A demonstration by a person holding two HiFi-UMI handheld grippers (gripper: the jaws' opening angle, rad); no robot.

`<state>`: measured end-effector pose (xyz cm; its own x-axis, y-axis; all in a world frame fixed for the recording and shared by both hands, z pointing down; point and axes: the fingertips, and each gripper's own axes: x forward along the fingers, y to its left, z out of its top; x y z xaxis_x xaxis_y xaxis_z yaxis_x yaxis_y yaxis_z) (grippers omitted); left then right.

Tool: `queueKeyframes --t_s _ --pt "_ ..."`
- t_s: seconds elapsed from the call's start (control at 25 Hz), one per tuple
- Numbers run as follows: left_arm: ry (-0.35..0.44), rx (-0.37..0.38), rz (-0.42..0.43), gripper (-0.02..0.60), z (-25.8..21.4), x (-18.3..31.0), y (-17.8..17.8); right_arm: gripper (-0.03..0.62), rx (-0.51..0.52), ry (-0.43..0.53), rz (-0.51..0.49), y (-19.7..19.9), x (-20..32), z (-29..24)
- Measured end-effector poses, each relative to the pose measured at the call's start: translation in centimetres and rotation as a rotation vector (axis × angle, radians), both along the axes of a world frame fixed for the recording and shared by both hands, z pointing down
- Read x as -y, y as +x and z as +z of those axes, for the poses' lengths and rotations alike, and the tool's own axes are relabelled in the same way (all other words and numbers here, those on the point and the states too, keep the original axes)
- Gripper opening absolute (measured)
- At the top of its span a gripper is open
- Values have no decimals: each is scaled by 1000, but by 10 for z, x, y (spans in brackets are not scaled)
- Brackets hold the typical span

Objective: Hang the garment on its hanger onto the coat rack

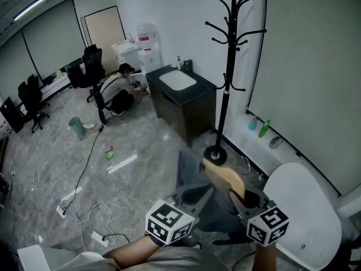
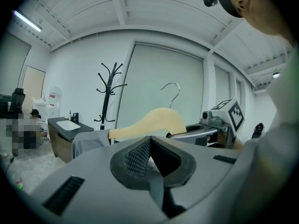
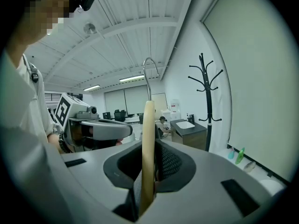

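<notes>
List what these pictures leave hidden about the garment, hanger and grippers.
Garment: head view, bunched under the hanger; its type is unclear.
Left gripper: its own view shows jaws together; any cloth between them is unreadable.
Coat rack: right gripper view, base hidden behind the right gripper.

Hanger (image 1: 224,176) clamped between the right gripper's (image 1: 240,199) jaws, garment (image 1: 194,180) draped beneath it, left gripper (image 1: 187,201) just left, coat rack (image 1: 227,66) ahead by the wall, sink cabinet (image 1: 186,100) left of the rack
</notes>
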<state>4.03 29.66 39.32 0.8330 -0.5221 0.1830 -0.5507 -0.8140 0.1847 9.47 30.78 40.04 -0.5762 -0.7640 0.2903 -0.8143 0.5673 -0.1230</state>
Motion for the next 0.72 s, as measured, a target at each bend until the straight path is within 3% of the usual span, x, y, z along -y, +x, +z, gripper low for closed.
queueKeyframes --t_s 0.36,0.72 --pt "-3 0 -3 5 5 53 17 61 11 -27 36 19 59 5" --pt "10 -41 17 5 0 177 21 61 13 -45 123 23 173 -2"
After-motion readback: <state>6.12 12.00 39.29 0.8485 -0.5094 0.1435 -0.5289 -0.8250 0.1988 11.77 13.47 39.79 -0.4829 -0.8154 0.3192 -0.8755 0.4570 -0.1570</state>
